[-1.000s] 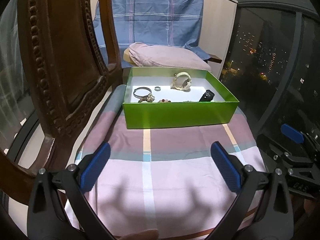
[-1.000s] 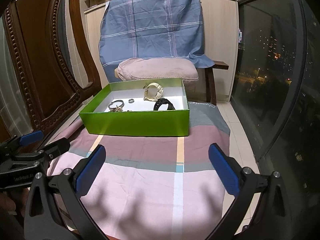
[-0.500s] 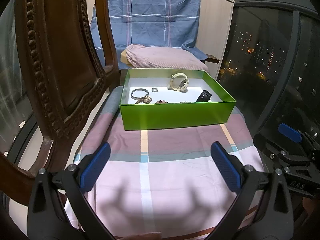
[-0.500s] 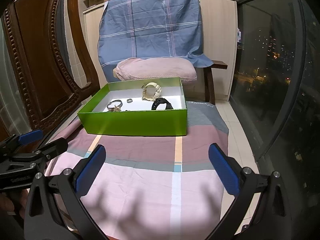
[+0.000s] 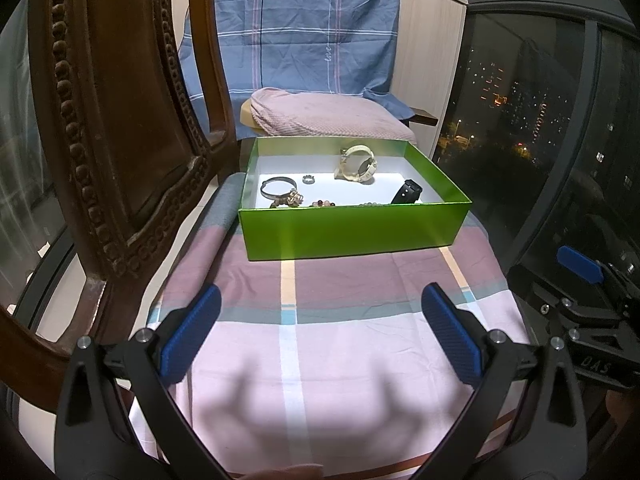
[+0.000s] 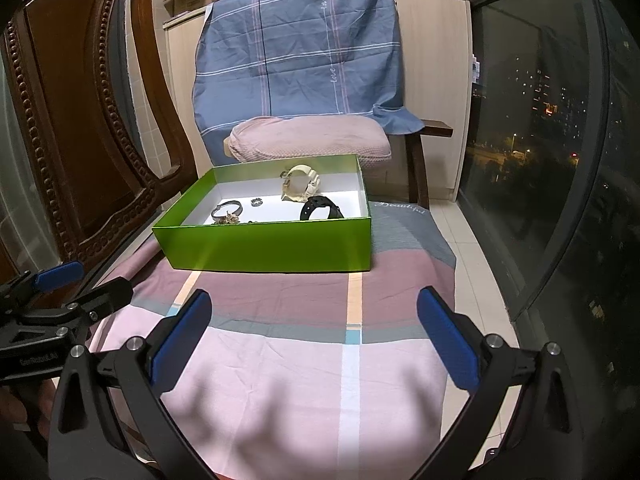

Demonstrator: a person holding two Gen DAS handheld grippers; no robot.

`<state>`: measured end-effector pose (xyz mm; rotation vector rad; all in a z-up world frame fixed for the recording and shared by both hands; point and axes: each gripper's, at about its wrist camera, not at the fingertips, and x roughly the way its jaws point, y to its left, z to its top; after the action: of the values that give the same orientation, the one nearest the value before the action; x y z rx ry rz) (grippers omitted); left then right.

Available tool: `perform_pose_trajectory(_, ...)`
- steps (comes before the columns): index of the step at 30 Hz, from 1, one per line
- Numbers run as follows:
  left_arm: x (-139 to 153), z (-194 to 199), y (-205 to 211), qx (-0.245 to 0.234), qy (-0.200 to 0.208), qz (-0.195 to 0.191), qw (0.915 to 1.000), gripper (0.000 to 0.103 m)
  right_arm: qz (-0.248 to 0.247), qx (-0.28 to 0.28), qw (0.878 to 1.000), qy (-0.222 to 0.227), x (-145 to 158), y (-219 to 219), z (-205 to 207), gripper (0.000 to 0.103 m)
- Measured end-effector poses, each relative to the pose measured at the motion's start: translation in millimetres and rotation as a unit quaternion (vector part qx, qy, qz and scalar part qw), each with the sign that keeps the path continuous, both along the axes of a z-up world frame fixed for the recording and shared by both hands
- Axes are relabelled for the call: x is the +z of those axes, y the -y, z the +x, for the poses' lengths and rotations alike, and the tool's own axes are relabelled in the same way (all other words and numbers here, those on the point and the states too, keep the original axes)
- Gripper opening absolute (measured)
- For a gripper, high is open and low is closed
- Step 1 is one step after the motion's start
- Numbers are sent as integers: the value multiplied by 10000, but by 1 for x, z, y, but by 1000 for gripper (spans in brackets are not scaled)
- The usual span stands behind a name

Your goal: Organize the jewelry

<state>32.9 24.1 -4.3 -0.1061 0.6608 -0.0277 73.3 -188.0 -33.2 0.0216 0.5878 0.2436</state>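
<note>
One green box (image 5: 352, 228) sits at 12 o'clock from both grippers on a striped cloth (image 5: 340, 340), its top uncovered and its floor white. Contents, left to right: a silver bangle (image 5: 276, 186) with charms, a small ring (image 5: 309, 179), a few beads (image 5: 323, 203) against the near wall, a cream watch (image 5: 358, 164) standing on edge near the far wall, and a black watch (image 6: 320, 207) at the right end.

Left gripper (image 5: 318, 334): jaws spread wide, holding nothing, above bare cloth. Right gripper (image 6: 314, 336): jaws equally wide, holding nothing.

A carved wooden chair (image 5: 120, 120) stands close at 9 to 10 o'clock. Bare cloth lies between the grippers and the box. The cloth drops off at 3 o'clock toward a tiled floor (image 6: 476, 256) and a dark window (image 6: 560, 140).
</note>
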Motion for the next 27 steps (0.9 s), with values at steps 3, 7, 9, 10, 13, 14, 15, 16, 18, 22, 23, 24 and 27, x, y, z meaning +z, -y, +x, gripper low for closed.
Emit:
perform_pose_trajectory(3, 0, 0, 0, -3, -12, -7, 10000, 99, -2, -6, 10000, -5, 0, 0, 0, 100)
perform_pose_trajectory(7, 0, 0, 0, -14, -5, 2, 10000, 99, -4, -8, 10000, -3, 0, 1, 0, 100)
perform_pose_trajectory(9, 0, 0, 1, -20, -4, 10, 10000, 99, -2, -14, 10000, -3, 0, 2, 0, 100)
perform_pose_trajectory(10, 0, 0, 1, -23, -8, 14, 10000, 99, 2, -14, 10000, -10, 0, 1, 0, 100)
perform_pose_trajectory(13, 0, 0, 1, -20, -12, 17, 10000, 99, -3, -12, 10000, -5, 0, 1, 0, 100)
perform_pose_trajectory(14, 0, 0, 1, -18, -9, 17, 10000, 99, 1, -9, 10000, -7, 0, 1, 1, 100)
perform_pose_trajectory(15, 0, 0, 1, -18, -7, 9, 10000, 99, 3, -10, 10000, -10, 0, 1, 1, 100)
perform_pose_trajectory(16, 0, 0, 1, -20, -3, 9, 10000, 99, 5, -11, 10000, -8, 0, 1, 1, 100)
perform_pose_trajectory(18, 0, 0, 2, -21, -4, 19, 10000, 99, 5, -8, 10000, -8, 0, 1, 1, 100)
perform_pose_trajectory(22, 0, 0, 1, -17, -5, 18, 10000, 99, -5, -4, 10000, -12, 0, 0, 1, 100)
perform_pose_trajectory(23, 0, 0, 2, -25, -10, 7, 10000, 99, -3, -4, 10000, -11, 0, 0, 1, 100)
perform_pose_trajectory(24, 0, 0, 2, -25, -8, 16, 10000, 99, -3, -3, 10000, -9, 0, 0, 1, 100)
perform_pose_trajectory(27, 0, 0, 2, -26, -11, 16, 10000, 99, -4, -11, 10000, -10, 0, 0, 1, 100)
